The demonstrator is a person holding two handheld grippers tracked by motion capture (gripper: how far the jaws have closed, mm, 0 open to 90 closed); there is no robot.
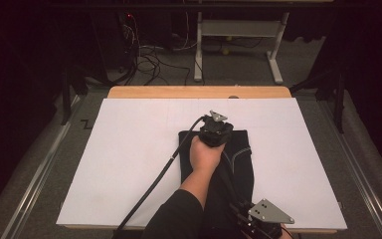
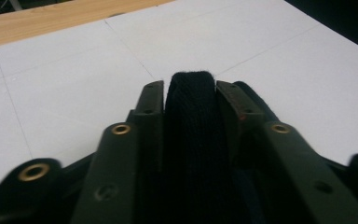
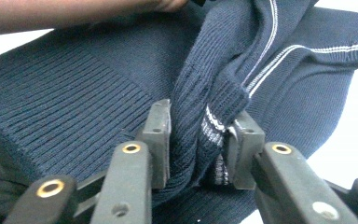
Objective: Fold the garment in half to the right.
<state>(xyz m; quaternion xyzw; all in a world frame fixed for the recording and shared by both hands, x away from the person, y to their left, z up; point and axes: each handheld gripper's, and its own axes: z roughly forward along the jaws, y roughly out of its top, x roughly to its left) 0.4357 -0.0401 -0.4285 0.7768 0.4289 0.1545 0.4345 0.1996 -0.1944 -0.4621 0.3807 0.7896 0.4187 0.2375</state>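
Observation:
A dark navy knit garment (image 1: 238, 159) with thin white stripes lies folded on the white table cover (image 1: 129, 149), right of centre. My left gripper (image 1: 215, 130) is at the garment's far edge, shut on a thick fold of the dark fabric (image 2: 189, 121). At the table's near edge my right gripper (image 1: 261, 224) is shut on a bunched, ribbed fold of the garment (image 3: 200, 130) with a white-striped hem. A forearm and hand (image 3: 74, 14) cross the top of the right gripper view.
The white cover leaves a strip of wooden tabletop (image 1: 199, 92) bare at the far edge. Beyond it stand a white desk frame (image 1: 238, 45) and tangled cables (image 1: 149, 59) on the floor. My left gripper's cable (image 1: 154, 184) trails over the cover.

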